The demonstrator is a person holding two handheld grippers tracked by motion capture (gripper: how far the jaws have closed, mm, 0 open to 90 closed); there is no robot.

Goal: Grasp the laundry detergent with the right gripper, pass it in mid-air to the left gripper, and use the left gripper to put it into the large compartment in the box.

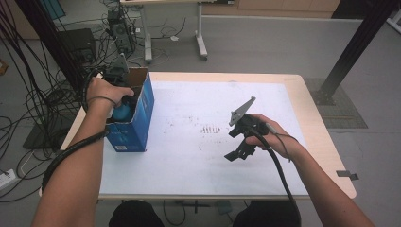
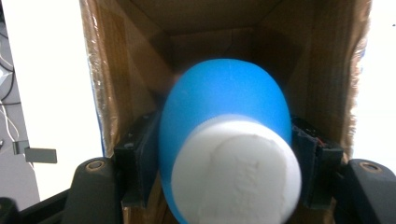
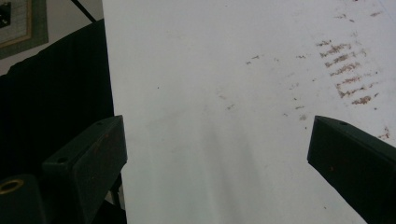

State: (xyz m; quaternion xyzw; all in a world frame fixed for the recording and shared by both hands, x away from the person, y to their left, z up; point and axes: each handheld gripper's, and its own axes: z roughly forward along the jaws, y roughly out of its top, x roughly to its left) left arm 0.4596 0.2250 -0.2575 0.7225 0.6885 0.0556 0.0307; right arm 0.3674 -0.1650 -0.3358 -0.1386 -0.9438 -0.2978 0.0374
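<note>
Holding a blue egg-shaped object [image 2: 224, 135] with a white flat-ended cap, left tool [image 2: 224, 172] reaches into the open top of a cardboard box [image 1: 135, 118] near the worktop's left edge. Black pads sit against both sides of the smooth, rounded blue body; jaws only a little way apart, filled by the object. White cap end looks matte, slightly rough, round in outline. Box: blue printed outside, plain brown corrugated inside, flaps up, rectangular, upright. In the high view the left hand [image 1: 106, 92] is over the box mouth, with the blue object [image 1: 124, 112] just inside the box opening.

Right tool [image 1: 241, 139] is held above the worktop [image 1: 189, 161] right of centre, jaws spread wide, nothing between them. Grey three-cornered plate on its top, black cable trailing back along the forearm. Worktop: white sheet surface, flat, with brownish scuff marks [image 3: 345, 70] in short rows near the middle; pale wood rim with rounded corners.
</note>
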